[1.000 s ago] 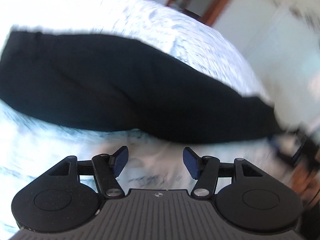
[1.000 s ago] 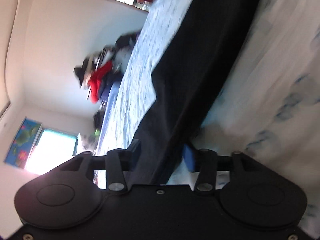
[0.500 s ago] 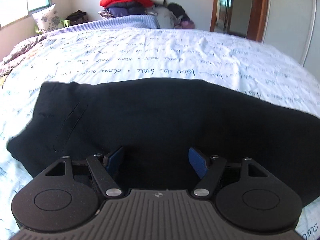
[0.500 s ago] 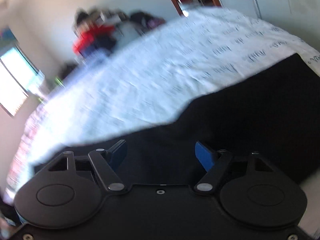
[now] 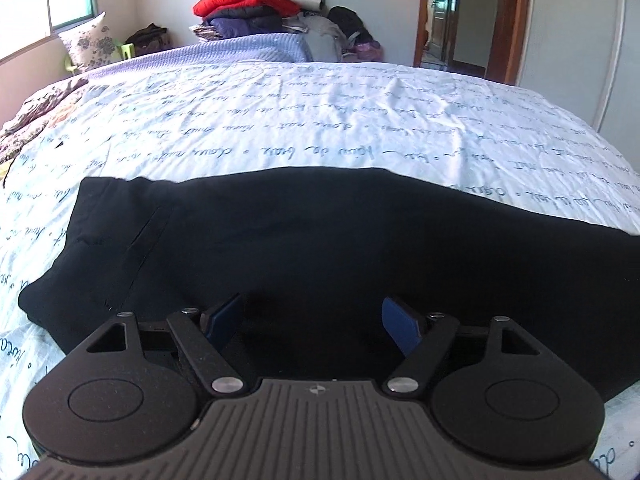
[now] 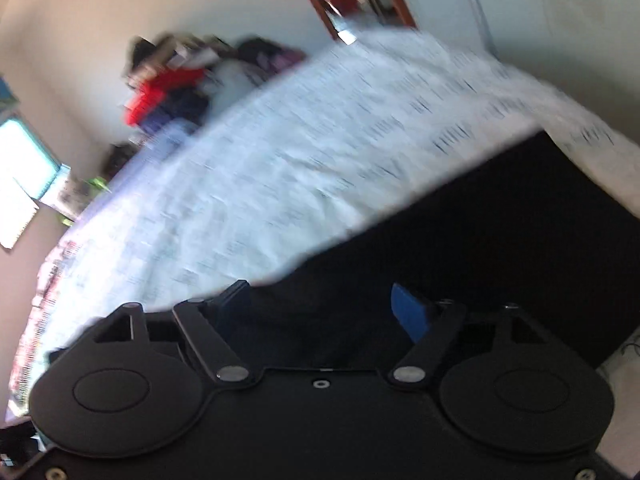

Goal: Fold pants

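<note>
Black pants (image 5: 304, 240) lie flat across the near part of the bed, folded lengthwise, waistband and pocket seam at the left, leg running off to the right. My left gripper (image 5: 312, 320) is open and empty, just above the pants' near edge. In the blurred, tilted right wrist view the pants (image 6: 500, 248) fill the lower right. My right gripper (image 6: 324, 308) is open and empty over the black cloth.
The bed has a white sheet with blue handwriting print (image 5: 320, 120). A pile of clothes with a red jacket (image 5: 248, 0) sits beyond the far end. A flowered pillow (image 5: 86, 40) is at the far left. A doorway (image 5: 452, 12) and a white wardrobe (image 5: 572, 40) stand at the right.
Both grippers swung from tilted, blurred views to face the bed's far end. The right gripper let go of the pants' edge and opened. The pants now lie still on the sheet.
</note>
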Demonstrator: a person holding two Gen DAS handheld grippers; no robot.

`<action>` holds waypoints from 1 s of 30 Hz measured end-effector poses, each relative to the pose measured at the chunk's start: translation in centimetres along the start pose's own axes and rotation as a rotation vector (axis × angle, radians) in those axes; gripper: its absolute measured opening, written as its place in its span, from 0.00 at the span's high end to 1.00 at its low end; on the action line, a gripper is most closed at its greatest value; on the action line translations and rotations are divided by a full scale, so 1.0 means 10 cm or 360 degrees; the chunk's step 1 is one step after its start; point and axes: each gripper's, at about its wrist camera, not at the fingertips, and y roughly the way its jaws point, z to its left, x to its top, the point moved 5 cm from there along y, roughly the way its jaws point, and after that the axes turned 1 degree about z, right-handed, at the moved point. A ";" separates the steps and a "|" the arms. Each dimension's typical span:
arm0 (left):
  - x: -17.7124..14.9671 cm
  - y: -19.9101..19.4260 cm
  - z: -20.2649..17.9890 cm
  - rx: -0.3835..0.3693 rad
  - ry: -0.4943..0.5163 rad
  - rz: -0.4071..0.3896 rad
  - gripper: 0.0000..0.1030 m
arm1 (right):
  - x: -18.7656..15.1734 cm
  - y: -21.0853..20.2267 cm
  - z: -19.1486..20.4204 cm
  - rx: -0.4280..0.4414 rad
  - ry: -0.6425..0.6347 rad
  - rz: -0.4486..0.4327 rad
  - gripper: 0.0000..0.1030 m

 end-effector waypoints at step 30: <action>0.24 0.05 -1.64 -0.0581 0.0330 0.0012 0.16 | 0.10 -1.05 -1.10 0.0296 0.0637 -0.0492 0.18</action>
